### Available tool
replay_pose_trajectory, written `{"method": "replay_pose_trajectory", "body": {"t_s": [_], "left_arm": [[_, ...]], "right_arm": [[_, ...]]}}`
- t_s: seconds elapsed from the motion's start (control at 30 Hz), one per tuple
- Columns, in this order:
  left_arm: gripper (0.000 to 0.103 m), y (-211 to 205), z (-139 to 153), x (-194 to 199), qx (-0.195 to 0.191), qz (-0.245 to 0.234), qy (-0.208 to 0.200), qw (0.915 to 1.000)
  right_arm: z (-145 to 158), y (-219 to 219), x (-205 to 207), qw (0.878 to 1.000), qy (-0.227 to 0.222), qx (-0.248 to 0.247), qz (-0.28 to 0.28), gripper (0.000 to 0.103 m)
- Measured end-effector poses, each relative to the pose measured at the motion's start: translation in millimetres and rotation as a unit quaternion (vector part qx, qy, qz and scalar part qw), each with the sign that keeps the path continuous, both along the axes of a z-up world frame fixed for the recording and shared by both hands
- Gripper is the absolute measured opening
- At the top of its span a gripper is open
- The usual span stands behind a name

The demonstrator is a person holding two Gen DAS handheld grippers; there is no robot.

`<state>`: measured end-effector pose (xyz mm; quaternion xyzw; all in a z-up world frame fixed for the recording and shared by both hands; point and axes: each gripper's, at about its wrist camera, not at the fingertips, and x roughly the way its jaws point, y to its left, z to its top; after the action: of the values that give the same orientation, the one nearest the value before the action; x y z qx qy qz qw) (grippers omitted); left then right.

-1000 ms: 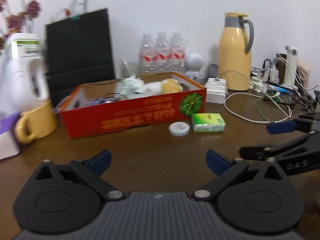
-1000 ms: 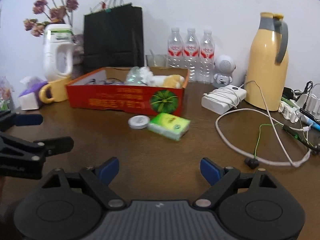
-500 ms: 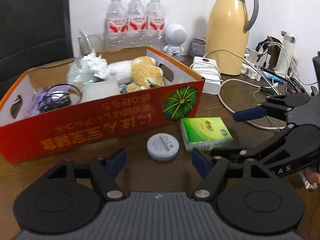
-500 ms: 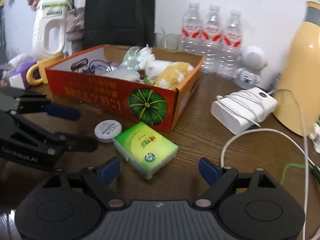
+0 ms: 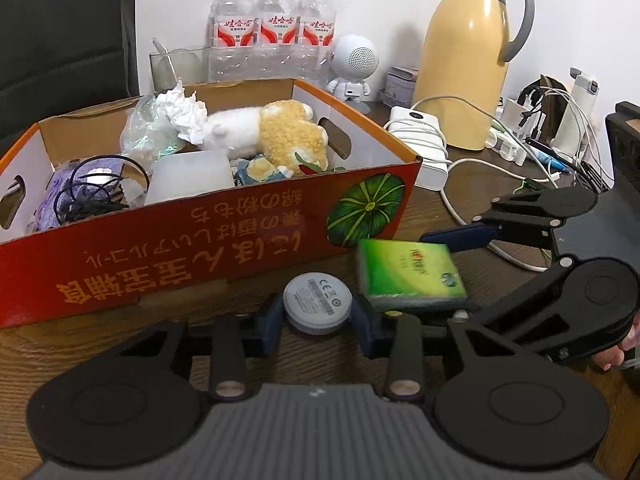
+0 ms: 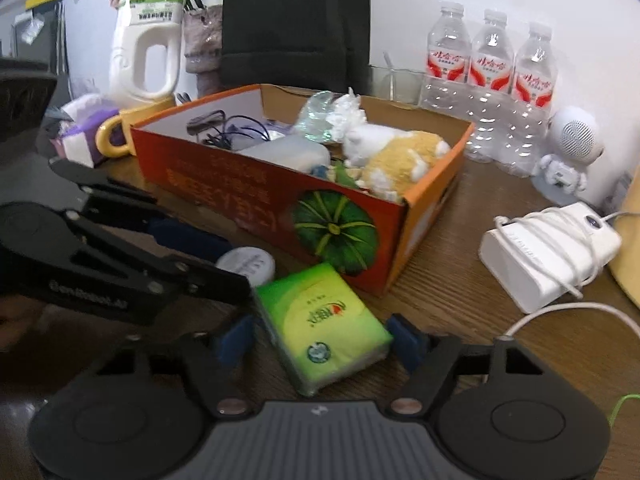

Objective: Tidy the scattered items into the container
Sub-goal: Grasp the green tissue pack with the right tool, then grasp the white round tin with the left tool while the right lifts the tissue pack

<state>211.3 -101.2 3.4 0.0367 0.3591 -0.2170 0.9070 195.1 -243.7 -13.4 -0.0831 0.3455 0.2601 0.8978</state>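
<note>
A red cardboard box on the wooden table holds a plush toy, crumpled tissue, cables and other items. In front of it lie a round grey disc and a green tissue pack. My left gripper has its blue pads against both sides of the disc. My right gripper straddles the tissue pack, with its pads close to or touching the pack's sides.
Behind the box stand three water bottles, a glass, a white robot speaker and a yellow thermos. A white charger with cable lies right. A yellow mug, white jug and black bag stand left.
Both grippers moved forward to the box front. The left closed in around the grey disc. The right closed in around the green tissue pack.
</note>
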Motion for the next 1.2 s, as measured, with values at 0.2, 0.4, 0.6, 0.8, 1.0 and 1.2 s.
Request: {"method": "replay_pose_trajectory", "body": {"t_s": [0.2, 0.4, 0.6, 0.8, 1.0, 1.2], "left_arm": [[0.038, 7.5, 6.2, -13.8, 0.004, 0.029, -0.016, 0.9994], [0.005, 33.4, 31.3, -48.1, 0.011, 0.100, -0.061, 0.9931], [0.005, 67.3, 52.7, -92.7, -0.024, 0.154, -0.093, 0.9834], [0.061, 75.1, 35.1, -116.8, -0.022, 0.109, -0.065, 0.9916], [0.071, 54.4, 27.5, -86.6, 0.037, 0.111, -0.103, 0.9878], [0.060, 66.6, 11.3, -34.7, 0.018, 0.129, -0.038, 0.9907]], "right_arm": [[1.6, 3.4, -3.6, 1.000, -0.002, 0.005, -0.022, 0.057], [13.2, 18.1, -30.2, 0.999, -0.014, 0.008, -0.042, 0.056], [37.2, 41.0, -77.1, 0.996, -0.063, 0.021, -0.065, 0.056], [48.2, 51.0, -119.1, 0.992, -0.091, 0.038, -0.080, 0.056], [54.9, 27.7, -139.6, 0.983, -0.093, 0.080, -0.136, 0.057], [45.6, 31.1, -144.0, 0.985, -0.083, 0.078, -0.132, 0.057]]}}
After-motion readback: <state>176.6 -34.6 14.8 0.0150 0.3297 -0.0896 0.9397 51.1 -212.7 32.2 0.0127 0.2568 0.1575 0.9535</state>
